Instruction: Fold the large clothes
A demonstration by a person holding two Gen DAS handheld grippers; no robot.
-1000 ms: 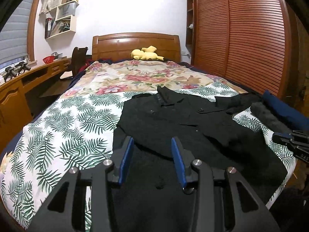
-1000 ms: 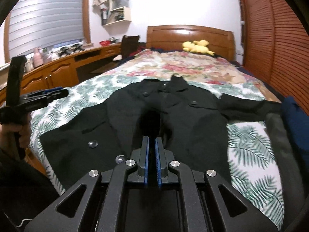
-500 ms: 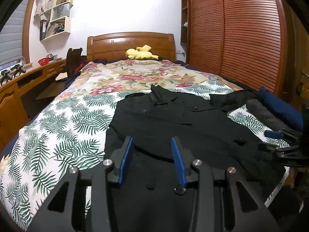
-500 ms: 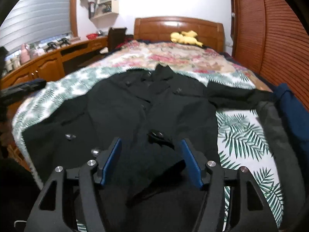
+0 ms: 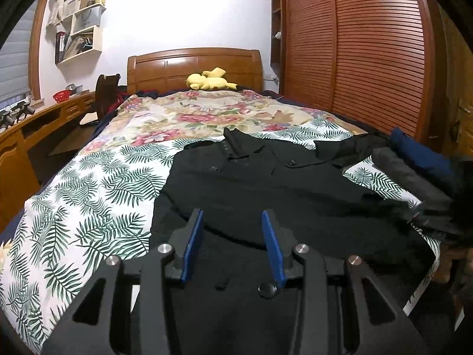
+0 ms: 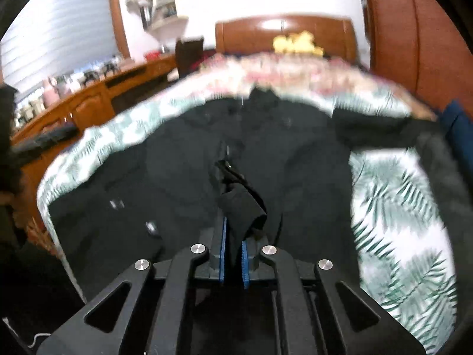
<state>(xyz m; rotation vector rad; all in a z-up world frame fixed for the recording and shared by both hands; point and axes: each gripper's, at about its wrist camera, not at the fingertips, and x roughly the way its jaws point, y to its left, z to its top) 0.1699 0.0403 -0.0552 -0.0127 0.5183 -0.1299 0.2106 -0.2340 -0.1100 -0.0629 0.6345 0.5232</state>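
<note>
Black coat spread flat on the bed, hem at the near edge, collar toward the headboard. Bare leaf-print cover left of the coat; folded dark clothes crowd the right edge. Left gripper spread above the hem, nothing between the pads. Right gripper, just closed, pinching a raised fold of coat fabric; blurred, seen in the right wrist view only.

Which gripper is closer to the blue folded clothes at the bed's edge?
Right. The right gripper pinches the black coat beside the blue clothes; the left gripper hovers farther off.
</note>
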